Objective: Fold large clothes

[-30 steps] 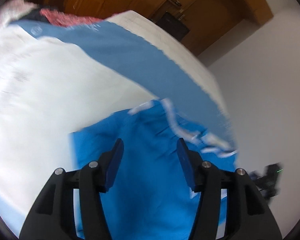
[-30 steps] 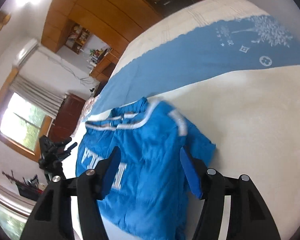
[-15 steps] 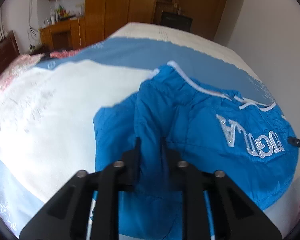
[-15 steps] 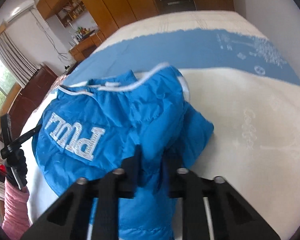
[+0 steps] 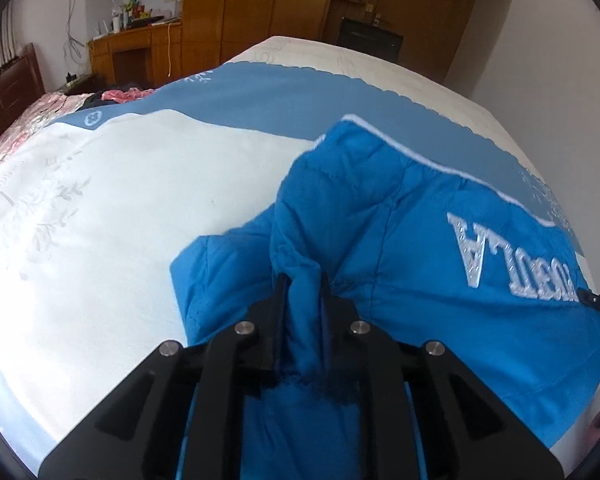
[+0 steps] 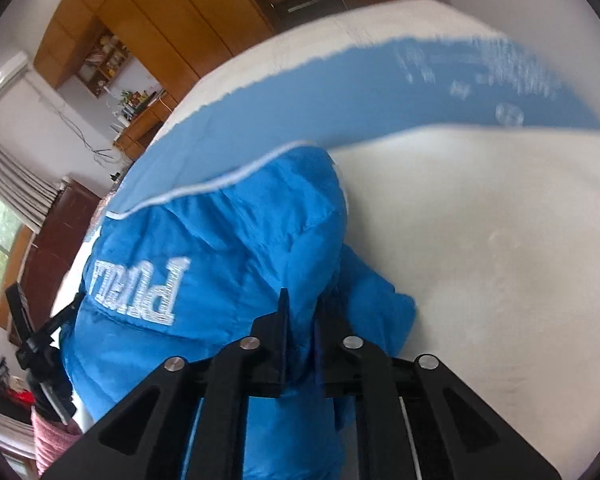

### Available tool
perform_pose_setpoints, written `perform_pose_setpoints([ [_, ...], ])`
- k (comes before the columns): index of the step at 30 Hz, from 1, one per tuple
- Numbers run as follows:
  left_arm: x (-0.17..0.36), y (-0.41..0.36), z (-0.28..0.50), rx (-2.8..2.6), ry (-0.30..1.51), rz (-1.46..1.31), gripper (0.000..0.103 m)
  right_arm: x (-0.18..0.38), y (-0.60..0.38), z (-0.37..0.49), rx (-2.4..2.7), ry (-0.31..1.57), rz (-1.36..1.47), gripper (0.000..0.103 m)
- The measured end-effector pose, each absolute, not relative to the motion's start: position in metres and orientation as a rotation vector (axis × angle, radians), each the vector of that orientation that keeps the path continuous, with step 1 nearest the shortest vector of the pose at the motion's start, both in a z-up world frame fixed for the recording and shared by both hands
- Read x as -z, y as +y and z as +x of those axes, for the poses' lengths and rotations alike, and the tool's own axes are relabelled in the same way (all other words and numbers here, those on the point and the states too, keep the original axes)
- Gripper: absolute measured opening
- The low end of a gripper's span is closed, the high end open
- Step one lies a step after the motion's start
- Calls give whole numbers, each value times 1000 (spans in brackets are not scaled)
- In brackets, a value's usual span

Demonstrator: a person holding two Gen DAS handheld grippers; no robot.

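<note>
While both tools grip a pinch of its fabric, the blue padded jacket (image 5: pixel 400 248) lies on the bed (image 5: pixel 100 220), bunched and partly doubled over itself on the white and blue bedspread. The left tool (image 5: pixel 303 312) has its jaws drawn narrow around a ridge of blue cloth that stands up between the pads, and the right tool (image 6: pixel 302 316) is closed in the same narrow way on another fold of the same garment, so each hand holds the jacket at its near edge. In the left wrist view the silver lettering (image 5: pixel 512 264) on the garment reads upside down and faces up, with a white piped edge (image 5: pixel 420 160) running along the far side; in the right wrist view the same lettering (image 6: pixel 140 288) sits to the left of the pinch, and a lower layer of blue cloth sticks out to the right beneath the upper one. Judging from this, the folding is under way but far from finished: one layer already lies over another, yet the stack is loose, puffy and uneven, with no flat, squared shape. What seems left is to carry or pull the held edge so the layers line up, lay it down flat, and make at least one further fold. Whether the sleeves are already tucked in cannot be told, since the bulk of the jacket hides them. A dark stand (image 6: pixel 32 336) shows near the bed's edge, apart from the garment.
</note>
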State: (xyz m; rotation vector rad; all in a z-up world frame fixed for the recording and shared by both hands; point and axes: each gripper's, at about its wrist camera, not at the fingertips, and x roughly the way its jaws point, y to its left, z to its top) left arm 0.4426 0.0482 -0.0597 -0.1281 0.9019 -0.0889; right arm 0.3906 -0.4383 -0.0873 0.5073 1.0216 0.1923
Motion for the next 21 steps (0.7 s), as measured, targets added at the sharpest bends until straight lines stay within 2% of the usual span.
perform_pose_setpoints([
  [5,59,38,441,60,903,-79,14,88,-435,388,-173,1021,498,13],
  [6,56,39,441,56,910,-93,17,85,-435,386,-165,1018,486,13],
  [8,49,46,439,45,924,-123,20,78,-435,382,-151,1010,475,20],
  [12,23,58,423,33,868,-161,31,46,-440,361,-73,922,424,23],
  [16,2,46,401,69,815,-181,28,17,-408,334,-93,833,363,23],
  [21,-11,-23,364,193,711,-93,23,13,-340,315,-150,764,297,18],
])
